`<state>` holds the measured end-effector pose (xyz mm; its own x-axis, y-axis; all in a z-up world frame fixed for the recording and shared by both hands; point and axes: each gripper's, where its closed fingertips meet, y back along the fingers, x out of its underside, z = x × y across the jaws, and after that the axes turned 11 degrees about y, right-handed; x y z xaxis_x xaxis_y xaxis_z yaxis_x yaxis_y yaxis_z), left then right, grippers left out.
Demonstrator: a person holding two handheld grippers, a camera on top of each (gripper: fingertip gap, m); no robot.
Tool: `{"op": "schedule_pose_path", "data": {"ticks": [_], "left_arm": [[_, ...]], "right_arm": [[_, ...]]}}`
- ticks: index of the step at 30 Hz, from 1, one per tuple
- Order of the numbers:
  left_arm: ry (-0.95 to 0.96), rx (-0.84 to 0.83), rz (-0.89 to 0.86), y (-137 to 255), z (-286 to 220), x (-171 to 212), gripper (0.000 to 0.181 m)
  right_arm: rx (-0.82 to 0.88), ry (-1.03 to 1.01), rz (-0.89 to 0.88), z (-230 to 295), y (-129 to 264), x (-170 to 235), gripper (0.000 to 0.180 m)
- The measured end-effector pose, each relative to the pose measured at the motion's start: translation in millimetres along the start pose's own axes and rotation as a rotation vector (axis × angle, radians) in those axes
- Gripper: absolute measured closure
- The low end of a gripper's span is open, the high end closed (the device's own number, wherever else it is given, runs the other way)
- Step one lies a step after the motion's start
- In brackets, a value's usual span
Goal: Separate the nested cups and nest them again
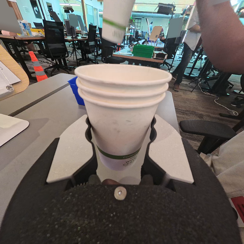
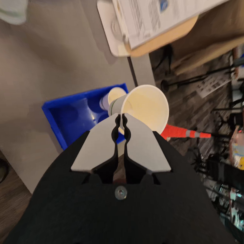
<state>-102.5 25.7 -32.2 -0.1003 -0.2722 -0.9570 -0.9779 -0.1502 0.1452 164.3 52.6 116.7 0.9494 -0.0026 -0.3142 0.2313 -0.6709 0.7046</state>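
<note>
My left gripper is shut on a stack of three nested white paper cups with a green band, held upright by the lowest cup's wall above the grey table. My right gripper is shut on the rim of a single white cup, one finger inside and one outside. That cup hangs over a blue bin. In the left wrist view it shows blurred, above the stack and apart from it. Another white cup lies in the bin.
The blue bin stands on the table behind the stack. A person's arm is at the upper right. An orange cone stands on the floor past the table. A white board lies at the left, a black chair at the right.
</note>
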Motion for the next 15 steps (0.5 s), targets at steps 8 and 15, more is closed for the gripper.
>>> {"op": "schedule_pose_path", "data": {"ticks": [8, 15], "left_arm": [[-0.004, -0.009, 0.011, -2, 0, 2, 0.094], [0.005, -0.008, 0.015, -7, 0, 5, 0.094]], "right_arm": [[-0.158, -0.182, 0.105, 73, -101, 104, 0.177], [-0.179, -0.182, 0.161, 103, -142, 132, 0.176]]}}
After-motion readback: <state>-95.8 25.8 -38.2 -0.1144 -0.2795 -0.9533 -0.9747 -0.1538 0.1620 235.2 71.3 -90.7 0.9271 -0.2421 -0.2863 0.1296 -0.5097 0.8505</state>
